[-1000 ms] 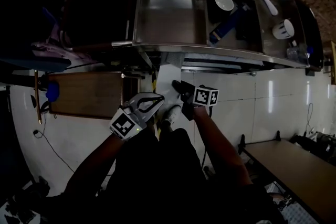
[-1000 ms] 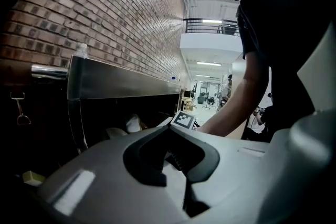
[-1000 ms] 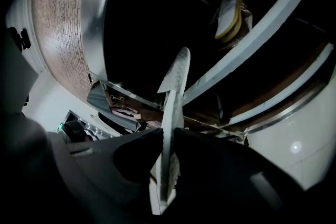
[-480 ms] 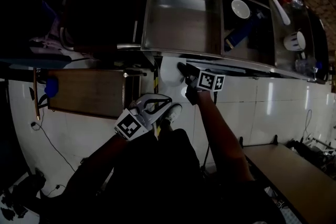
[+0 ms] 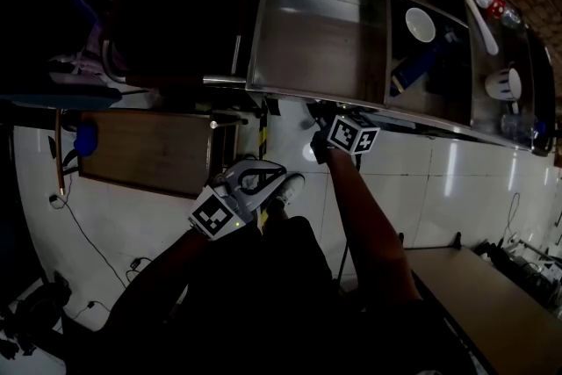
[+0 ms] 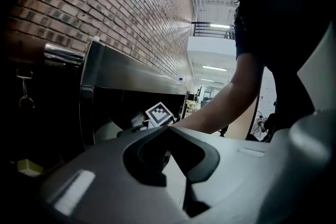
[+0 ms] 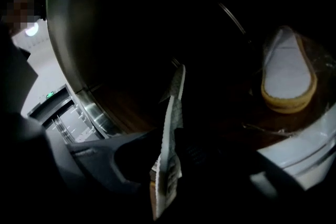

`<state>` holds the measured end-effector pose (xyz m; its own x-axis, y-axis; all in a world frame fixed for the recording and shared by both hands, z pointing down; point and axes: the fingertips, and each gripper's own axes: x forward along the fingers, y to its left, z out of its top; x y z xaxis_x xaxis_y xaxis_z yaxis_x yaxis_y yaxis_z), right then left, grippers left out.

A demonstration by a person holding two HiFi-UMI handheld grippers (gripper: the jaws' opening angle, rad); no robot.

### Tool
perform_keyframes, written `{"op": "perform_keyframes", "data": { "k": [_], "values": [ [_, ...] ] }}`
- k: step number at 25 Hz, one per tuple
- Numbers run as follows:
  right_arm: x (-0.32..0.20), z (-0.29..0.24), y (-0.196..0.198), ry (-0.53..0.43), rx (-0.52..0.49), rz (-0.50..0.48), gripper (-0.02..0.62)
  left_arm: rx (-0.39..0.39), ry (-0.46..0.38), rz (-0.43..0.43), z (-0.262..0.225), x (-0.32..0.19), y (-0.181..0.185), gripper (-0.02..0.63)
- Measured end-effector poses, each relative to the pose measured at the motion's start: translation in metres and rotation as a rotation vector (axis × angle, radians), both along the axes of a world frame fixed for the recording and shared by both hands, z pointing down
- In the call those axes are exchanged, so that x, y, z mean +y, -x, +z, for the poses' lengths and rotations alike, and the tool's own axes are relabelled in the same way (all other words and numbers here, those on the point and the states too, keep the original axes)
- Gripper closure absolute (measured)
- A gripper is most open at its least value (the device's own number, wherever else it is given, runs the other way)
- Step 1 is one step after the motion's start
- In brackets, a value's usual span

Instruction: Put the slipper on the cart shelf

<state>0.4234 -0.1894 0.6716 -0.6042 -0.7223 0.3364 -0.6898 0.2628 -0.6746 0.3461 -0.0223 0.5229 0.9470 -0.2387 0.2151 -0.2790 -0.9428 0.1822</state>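
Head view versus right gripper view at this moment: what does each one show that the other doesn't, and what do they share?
Only the head view: the cart top seen from above, with a bowl and a mug on it, and the left tongs, shut and empty.
Only the right gripper view: the right tongs clamped on a slipper held edge-on, and a second slipper lying on the dark shelf.
Both: the cart's steel frame, and the right tongs, which the head view shows only from behind at the cart's edge.

Interior of cart (image 7: 65, 34) in shadow
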Motion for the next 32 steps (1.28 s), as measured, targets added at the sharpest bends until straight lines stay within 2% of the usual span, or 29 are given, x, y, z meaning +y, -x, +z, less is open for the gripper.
{"op": "perform_keyframes", "data": {
  "k": [5,9,18,24,28,32],
  "values": [
    [-0.015,-0.01,-0.001,-0.117,0.075,0.02,0.526,0.011,0.024,-0.014,0.004,0.003,0.001,0.603],
    [-0.023,-0.004,-0.005,-0.135,0.141,0.017,0.52,0.016,0.04,-0.024,0.007,0.005,0.001,0.603],
    [-0.033,0.007,-0.017,-0.191,0.404,0.043,0.472,0.007,0.053,-0.039,0.012,0.006,0.005,0.603],
    [-0.038,0.006,-0.024,-0.212,0.455,0.058,0.457,-0.001,0.055,-0.043,0.014,0.006,0.004,0.603],
    [-0.035,0.002,-0.03,-0.223,0.462,0.072,0.374,-0.007,0.057,-0.051,0.015,0.007,0.005,0.603],
    [-0.024,-0.003,-0.039,-0.235,0.484,0.082,0.367,-0.005,0.07,-0.073,0.014,0.008,0.009,0.603]
  ]
}}
